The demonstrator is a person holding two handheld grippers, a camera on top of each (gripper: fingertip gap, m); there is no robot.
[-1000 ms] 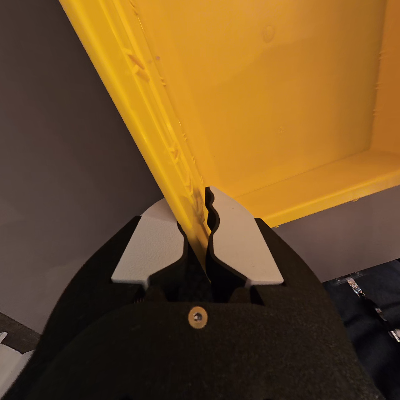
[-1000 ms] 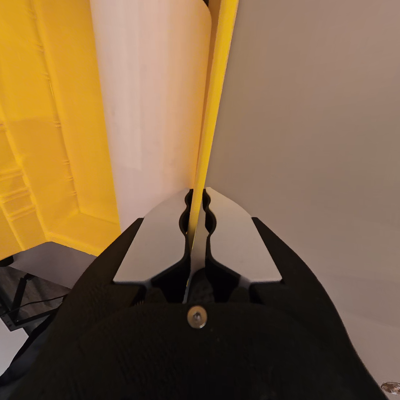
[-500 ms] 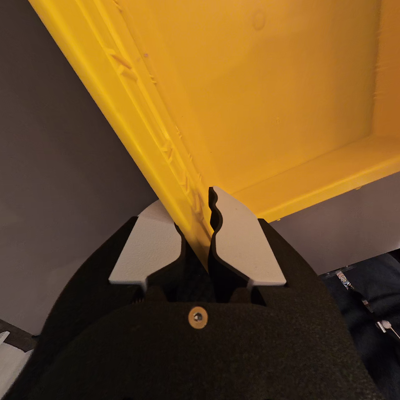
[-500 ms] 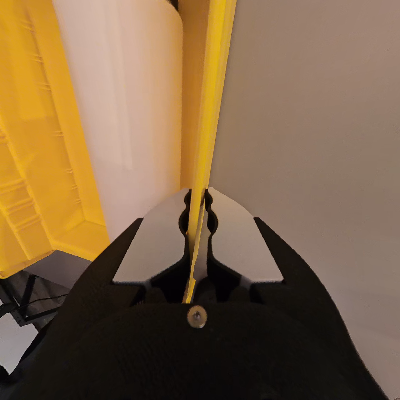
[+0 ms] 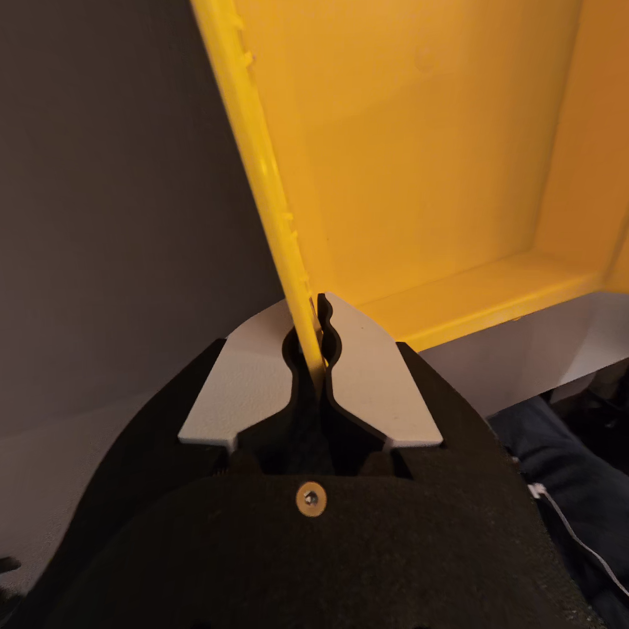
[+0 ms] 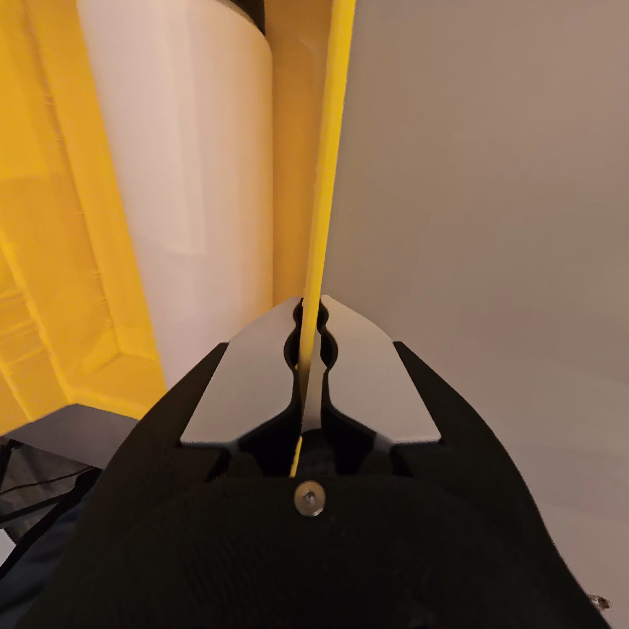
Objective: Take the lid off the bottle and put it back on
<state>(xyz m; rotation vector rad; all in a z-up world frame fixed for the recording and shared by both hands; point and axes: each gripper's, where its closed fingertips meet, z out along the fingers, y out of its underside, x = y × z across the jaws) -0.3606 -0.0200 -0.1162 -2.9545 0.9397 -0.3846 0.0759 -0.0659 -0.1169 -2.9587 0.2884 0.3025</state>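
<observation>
A yellow plastic bin (image 5: 425,153) fills both views. My left gripper (image 5: 311,326) is shut on its left rim (image 5: 272,204). My right gripper (image 6: 311,323) is shut on its thin right wall (image 6: 332,170). A white cylindrical bottle (image 6: 190,170) lies inside the bin in the right wrist view, close to the held wall. A dark part (image 6: 252,13) shows at its far end; I cannot tell whether it is the lid. The bottle does not show in the left wrist view.
The grey table top (image 5: 102,204) lies left of the bin, and also right of it in the right wrist view (image 6: 476,204). The table's near edge (image 5: 510,357) is just below the bin. Dark cloth (image 5: 561,476) and a thin white cord lie beyond that edge.
In the left wrist view the bin's rim has swung from a slant to nearly upright. In the right wrist view the bottle has shifted slightly left. Both grippers have kept their hold.
</observation>
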